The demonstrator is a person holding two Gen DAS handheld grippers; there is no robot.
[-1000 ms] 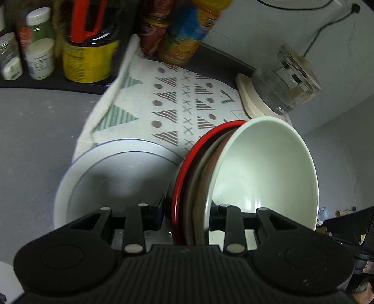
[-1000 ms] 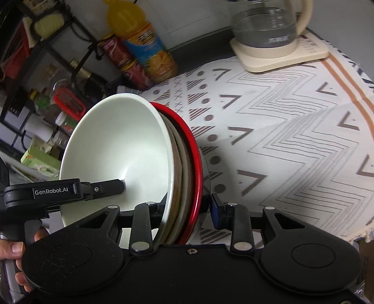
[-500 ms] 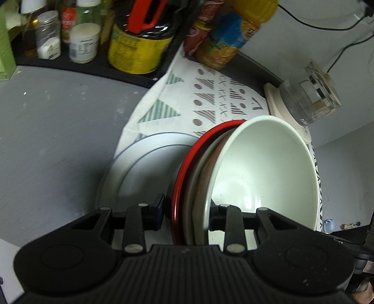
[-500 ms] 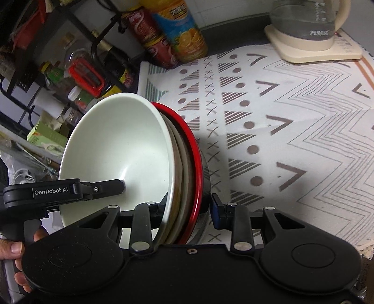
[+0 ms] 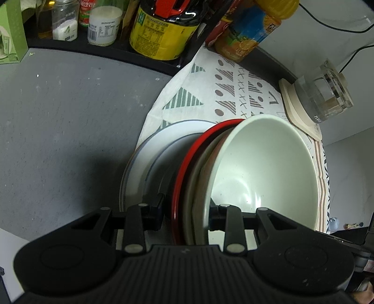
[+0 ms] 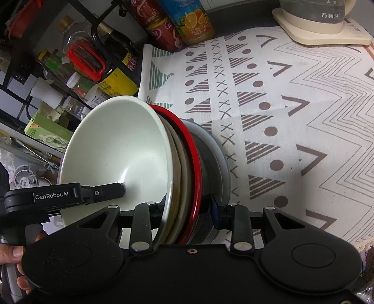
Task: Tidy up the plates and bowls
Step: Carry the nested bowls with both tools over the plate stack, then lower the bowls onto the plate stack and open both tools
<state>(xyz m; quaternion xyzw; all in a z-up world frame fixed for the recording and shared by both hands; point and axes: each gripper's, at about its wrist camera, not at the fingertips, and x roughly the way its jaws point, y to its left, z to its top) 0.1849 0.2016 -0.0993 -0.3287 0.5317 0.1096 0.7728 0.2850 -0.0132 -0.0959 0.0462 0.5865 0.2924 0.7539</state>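
Note:
A nested stack is held on edge between both grippers: a white bowl (image 5: 264,168) on the inner side, brownish bowls (image 5: 198,187) behind it and a red bowl (image 5: 187,163) at the back. My left gripper (image 5: 187,210) is shut across the stack's rim. My right gripper (image 6: 187,208) is shut across the opposite rim, and a left finger (image 6: 109,190) shows inside the white bowl (image 6: 116,152). A grey-white plate (image 5: 145,163) lies on the patterned cloth (image 6: 292,117) right under the stack; whether they touch I cannot tell.
Bottles and jars (image 5: 161,35) crowd a black shelf at the back left, with a juice bottle (image 6: 189,21) and red cans (image 6: 161,30) beside it. A glass kettle (image 5: 325,98) on a cream base stands at the back right. Grey countertop (image 5: 65,121) stretches left of the cloth.
Both grippers have carried the bowl stack sideways and down, so it now hangs over the grey-white plate. The shelf of bottles looms closer. Both grips are unchanged.

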